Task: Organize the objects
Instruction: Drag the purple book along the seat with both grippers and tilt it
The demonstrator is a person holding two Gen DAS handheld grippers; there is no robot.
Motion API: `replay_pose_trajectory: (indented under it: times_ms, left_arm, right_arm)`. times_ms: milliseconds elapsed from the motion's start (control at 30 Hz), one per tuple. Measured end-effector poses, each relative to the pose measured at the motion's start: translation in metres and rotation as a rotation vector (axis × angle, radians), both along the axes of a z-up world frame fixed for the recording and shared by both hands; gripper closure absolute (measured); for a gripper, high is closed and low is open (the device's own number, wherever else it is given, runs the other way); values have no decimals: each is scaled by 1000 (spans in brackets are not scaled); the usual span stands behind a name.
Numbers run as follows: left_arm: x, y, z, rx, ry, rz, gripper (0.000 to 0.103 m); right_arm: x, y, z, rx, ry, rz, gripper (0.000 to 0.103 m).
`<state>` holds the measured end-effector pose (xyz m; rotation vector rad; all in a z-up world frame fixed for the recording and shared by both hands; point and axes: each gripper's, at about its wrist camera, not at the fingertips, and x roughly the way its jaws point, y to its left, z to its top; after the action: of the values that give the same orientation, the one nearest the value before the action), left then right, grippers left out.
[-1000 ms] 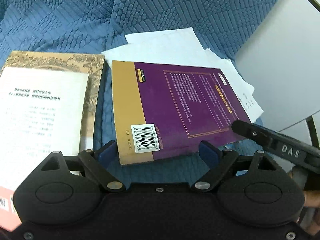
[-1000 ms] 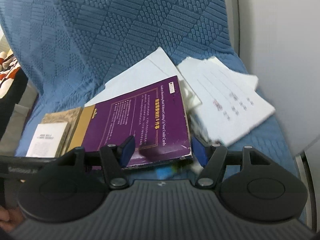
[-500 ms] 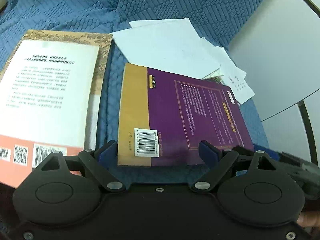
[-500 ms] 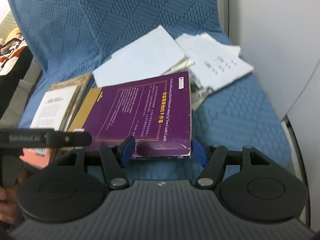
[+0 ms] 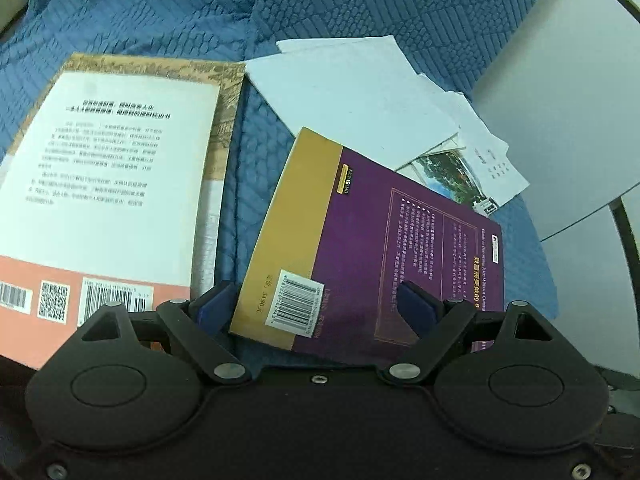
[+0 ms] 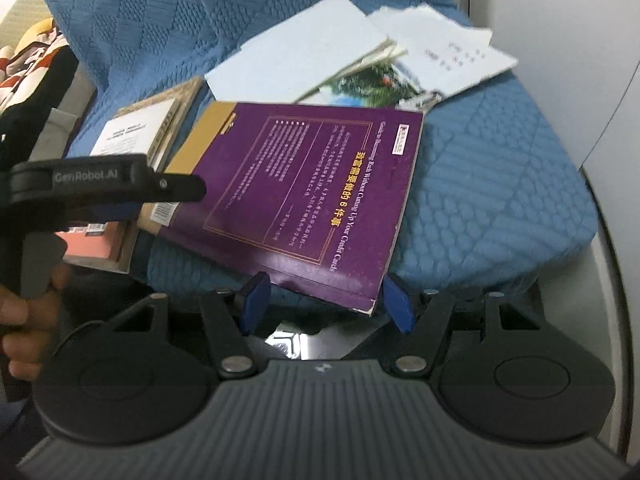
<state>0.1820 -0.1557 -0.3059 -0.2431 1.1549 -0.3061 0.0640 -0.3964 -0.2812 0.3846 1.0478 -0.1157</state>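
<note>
The right tongs (image 6: 326,304) clamp the purple book's (image 6: 304,196) near corner; the left tongs (image 5: 316,308) stand apart over its barcode end.

The purple book (image 5: 404,248) lies back cover up on the blue cover (image 5: 360,8), a mustard band along its spine side and a white barcode sticker near one corner. Its near corner juts past the seat's front edge. Just left of it, a little apart, lies the tan book (image 5: 116,176), flat, with a white text panel, a salmon strip and barcodes. Behind the purple book lies a loose pile of white papers (image 5: 352,96), overlapping and askew. A photo print (image 5: 448,172) pokes out from under them and touches the purple book's far edge.
</note>
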Motion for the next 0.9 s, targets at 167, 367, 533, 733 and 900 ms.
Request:
replay_pose_trajectory:
  times_ms: [167, 367, 533, 733, 900]
  left_arm:
    - [-1, 9, 6, -51, -4, 11, 17]
    - [-13, 16, 25, -100, -32, 11, 16]
    - [-29, 20, 33, -187, -12, 11, 16]
    - [-48, 24, 30, -229, 19, 21, 17]
    - [-53, 26, 30, -247, 31, 28, 18]
  right_arm:
    - [5, -8, 0, 9, -10, -52, 39]
    - [13, -23, -7, 86, -20, -143, 38]
    - [14, -24, -7, 97, -18, -158, 39]
    - [11, -19, -5, 46, 11, -130, 57]
    - [3, -11, -2, 55, 35, -106, 64]
